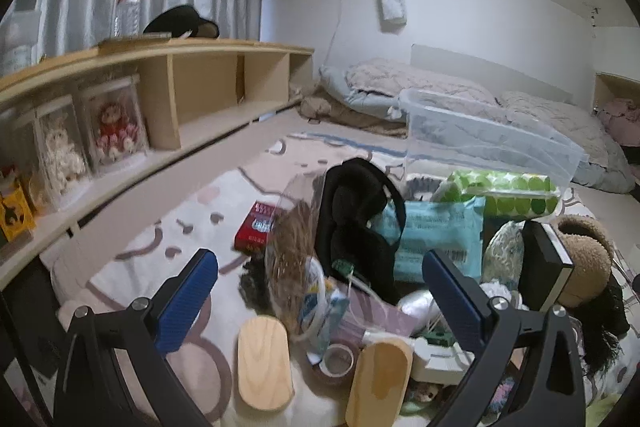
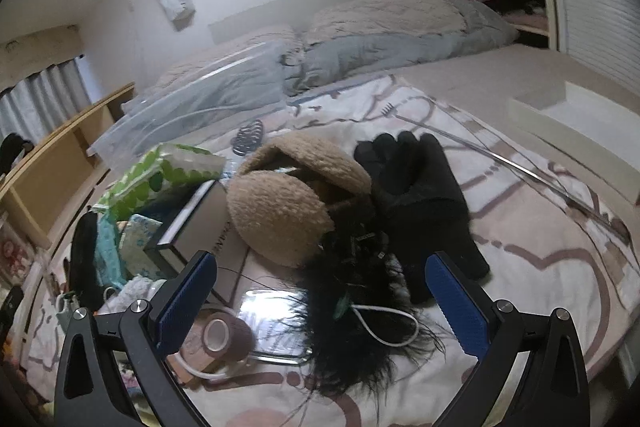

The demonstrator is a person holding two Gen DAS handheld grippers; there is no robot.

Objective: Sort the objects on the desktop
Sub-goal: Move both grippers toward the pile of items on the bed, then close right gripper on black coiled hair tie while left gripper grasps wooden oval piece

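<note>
Our left gripper [image 1: 320, 283] hangs with fingers spread wide and empty over a heap on the patterned rug [image 1: 192, 227]: a red box [image 1: 256, 227] at 11 o'clock, two wooden blocks [image 1: 264, 363] at 6. Only our right gripper [image 2: 320, 287], likewise gaping and empty, shows the black glove [image 2: 416, 203] at 1 o'clock, beside tan earmuffs [image 2: 288, 195] at 12, with a tape roll [image 2: 224, 339] at 7. The clear plastic bin [image 1: 488, 143] stands tipped at 1 o'clock in the left view; we cannot tell its contents. A green dotted pack [image 1: 508, 191] leans before it.
</note>
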